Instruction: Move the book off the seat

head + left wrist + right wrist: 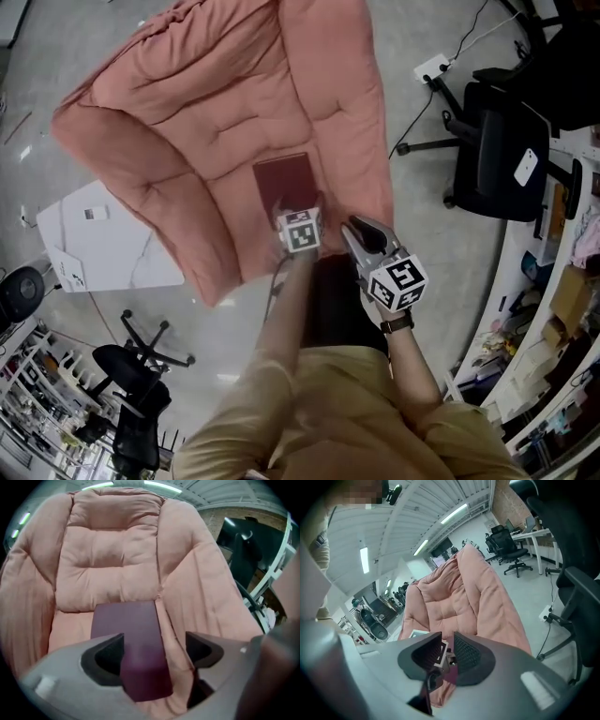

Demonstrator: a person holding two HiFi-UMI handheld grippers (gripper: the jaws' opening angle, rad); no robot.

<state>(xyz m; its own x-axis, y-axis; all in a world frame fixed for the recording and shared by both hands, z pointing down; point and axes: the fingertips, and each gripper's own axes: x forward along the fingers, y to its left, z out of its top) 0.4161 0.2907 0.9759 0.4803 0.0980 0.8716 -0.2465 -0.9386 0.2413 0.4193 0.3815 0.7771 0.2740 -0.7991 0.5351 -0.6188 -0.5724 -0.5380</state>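
**Entry: book on seat, pick-up in hand.**

- Book (286,183): a slim, flat, maroon rectangle with a matte, plain cover. It lay flat on the seat of the pink chair (216,122), at the middle of the front, its near end towards the person.
- Pink chair: soft quilted fabric, padded and tufted, with puffed side bolsters. It would probably give under any pressure.
- Left gripper (286,210): pointed steeply down with its jaws spread wide. They straddled the book's near end, and neither pad had clamped on it.
- Right gripper (361,236): held just beside the left, its jaws only slightly apart and holding nothing.
- Surroundings: a grey floor (427,220), a black office chair (497,150) and a white panel (103,239).

Handling note: the step looked to be the grasp. The cushion yields, so the lower jaw would best slide under the book's edge, with the book centred between the pads before closing. A firm hold near the middle of the short edge should keep the thin cover from sagging or slipping. The book should then be lifted straight up clear of the fabric.
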